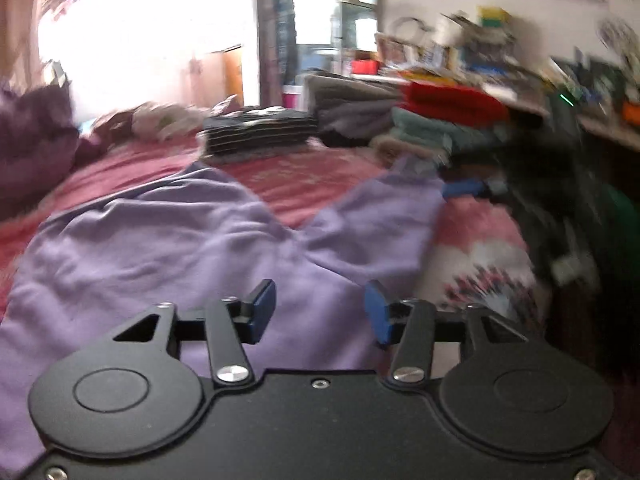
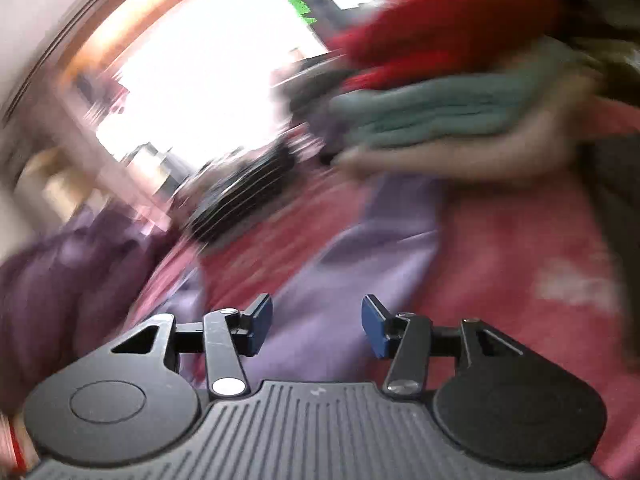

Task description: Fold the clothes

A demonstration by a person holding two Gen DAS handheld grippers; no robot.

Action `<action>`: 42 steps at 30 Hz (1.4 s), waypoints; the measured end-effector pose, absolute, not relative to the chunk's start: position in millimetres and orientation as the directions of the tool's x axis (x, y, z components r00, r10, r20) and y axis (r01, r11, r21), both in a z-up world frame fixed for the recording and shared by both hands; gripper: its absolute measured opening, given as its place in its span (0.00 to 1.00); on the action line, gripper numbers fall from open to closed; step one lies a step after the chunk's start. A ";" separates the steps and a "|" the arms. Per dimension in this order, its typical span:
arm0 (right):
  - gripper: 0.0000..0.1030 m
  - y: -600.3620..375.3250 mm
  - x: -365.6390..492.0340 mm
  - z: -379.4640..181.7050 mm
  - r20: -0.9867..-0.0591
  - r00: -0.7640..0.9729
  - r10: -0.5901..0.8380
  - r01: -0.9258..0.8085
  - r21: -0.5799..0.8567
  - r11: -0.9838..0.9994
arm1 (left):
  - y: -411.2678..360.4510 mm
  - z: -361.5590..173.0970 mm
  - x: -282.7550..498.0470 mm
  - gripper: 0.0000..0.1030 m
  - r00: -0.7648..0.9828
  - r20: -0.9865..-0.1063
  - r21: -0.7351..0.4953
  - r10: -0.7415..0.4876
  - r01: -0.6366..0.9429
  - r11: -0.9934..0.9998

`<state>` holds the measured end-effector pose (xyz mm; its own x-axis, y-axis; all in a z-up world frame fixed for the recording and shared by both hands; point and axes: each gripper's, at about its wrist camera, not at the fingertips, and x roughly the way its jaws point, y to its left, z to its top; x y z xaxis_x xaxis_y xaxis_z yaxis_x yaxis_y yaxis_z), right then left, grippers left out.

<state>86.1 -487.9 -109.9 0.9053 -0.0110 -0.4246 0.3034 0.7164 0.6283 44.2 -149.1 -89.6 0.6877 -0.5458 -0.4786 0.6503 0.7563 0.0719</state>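
Left wrist: one lilac garment (image 1: 168, 248).

One lilac garment (image 1: 168, 240), one striped folded stack (image 1: 256, 134), one red folded item (image 1: 452, 104), one teal (image 1: 424, 132)

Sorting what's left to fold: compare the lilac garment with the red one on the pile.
The lilac garment lies spread out and wrinkled on the pink bedspread; the red garment is folded. The lilac garment lies alone near the open left gripper; the red garment tops a stack, above a teal garment. Both look like soft, plain-coloured fabric.
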 end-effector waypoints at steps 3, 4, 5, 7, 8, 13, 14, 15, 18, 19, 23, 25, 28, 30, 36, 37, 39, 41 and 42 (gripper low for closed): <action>0.57 -525.0 94.0 -116.7 -0.444 0.890 -0.103 0.394 0.636 0.664 | -169.2 -106.6 32.8 0.54 0.717 -0.488 0.200 -0.498 0.647 0.735; 0.58 -534.7 99.2 -118.8 -0.441 0.890 -0.111 0.402 0.647 0.648 | -173.8 -110.7 30.6 0.54 0.723 -0.488 0.225 -0.489 0.645 0.730; 0.59 -544.3 104.8 -121.0 -0.440 0.890 -0.118 0.409 0.658 0.632 | -178.5 -114.8 28.4 0.54 0.729 -0.488 0.250 -0.480 0.643 0.724; 0.61 -556.3 120.5 -126.7 -0.455 0.883 -0.113 0.419 0.657 0.627 | -183.0 -121.3 27.7 0.54 0.732 -0.498 0.268 -0.465 0.640 0.720; 0.61 -558.4 126.9 -127.6 -0.449 0.887 -0.106 0.407 0.656 0.635 | -184.7 -123.7 28.0 0.54 0.733 -0.504 0.269 -0.456 0.635 0.724; 0.56 -567.8 158.5 -132.0 -0.426 0.901 -0.078 0.358 0.631 0.689 | -185.1 -137.6 39.0 0.54 0.721 -0.558 0.225 -0.411 0.608 0.762; 0.50 -571.3 159.3 -134.9 -0.424 0.903 -0.073 0.355 0.639 0.683 | -183.8 -139.4 41.0 0.54 0.716 -0.565 0.206 -0.411 0.604 0.770; 0.31 -574.7 159.9 -137.8 -0.421 0.904 -0.068 0.352 0.648 0.676 | -182.4 -140.2 43.0 0.54 0.711 -0.569 0.188 -0.414 0.602 0.776; 0.09 -581.1 154.7 -144.3 -0.409 0.910 -0.067 0.353 0.680 0.642 | -181.9 -141.8 44.9 0.55 0.705 -0.575 0.167 -0.415 0.598 0.784; 0.08 -580.0 149.0 -139.5 -0.386 0.919 -0.075 0.340 0.684 0.645 | -182.4 -142.5 44.8 0.55 0.705 -0.577 0.168 -0.413 0.597 0.784; 0.07 -570.1 116.1 -106.2 -0.299 0.946 -0.127 0.291 0.607 0.739 | -182.0 -143.8 44.6 0.55 0.702 -0.583 0.160 -0.409 0.593 0.789; 0.06 -581.1 116.5 -111.6 -0.335 0.932 -0.141 0.330 0.614 0.717 | -181.7 -145.0 44.8 0.56 0.701 -0.584 0.157 -0.409 0.592 0.790; 0.07 -579.2 122.2 -105.4 -0.312 0.939 -0.146 0.308 0.567 0.764 | -182.0 -144.5 45.9 0.56 0.697 -0.591 0.150 -0.407 0.591 0.793; 0.06 -575.9 122.2 -100.4 -0.310 0.936 -0.168 0.313 0.509 0.802 | -181.5 -143.7 47.5 0.56 0.689 -0.599 0.138 -0.409 0.592 0.794; 0.05 -562.4 132.9 -108.1 -0.388 0.894 -0.223 0.379 0.391 0.839 | -182.4 -130.6 40.7 0.56 0.674 -0.616 0.171 -0.407 0.619 0.767; 0.08 -557.5 132.1 -105.8 -0.393 0.890 -0.232 0.381 0.362 0.851 | -182.4 -126.2 36.3 0.56 0.688 -0.599 0.187 -0.409 0.618 0.764; 0.13 -547.7 130.0 -100.8 -0.400 0.882 -0.250 0.385 0.305 0.871 | -182.1 -115.1 29.1 0.56 0.724 -0.542 0.196 -0.426 0.602 0.774; 0.17 -542.7 113.7 -89.4 -0.363 0.891 -0.274 0.388 0.292 0.874 | -187.9 -117.0 30.9 0.56 0.732 -0.535 0.194 -0.422 0.593 0.782; 0.21 -539.1 106.9 -83.3 -0.335 0.894 -0.297 0.395 0.280 0.875 | -191.4 -119.4 32.7 0.56 0.733 -0.538 0.193 -0.417 0.589 0.785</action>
<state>106.9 -539.1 -83.3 0.8941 -0.2967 -0.3354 0.3953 0.8748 0.2800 32.7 -191.4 -119.4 0.7326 -0.4175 -0.5377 0.5890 0.7847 0.1932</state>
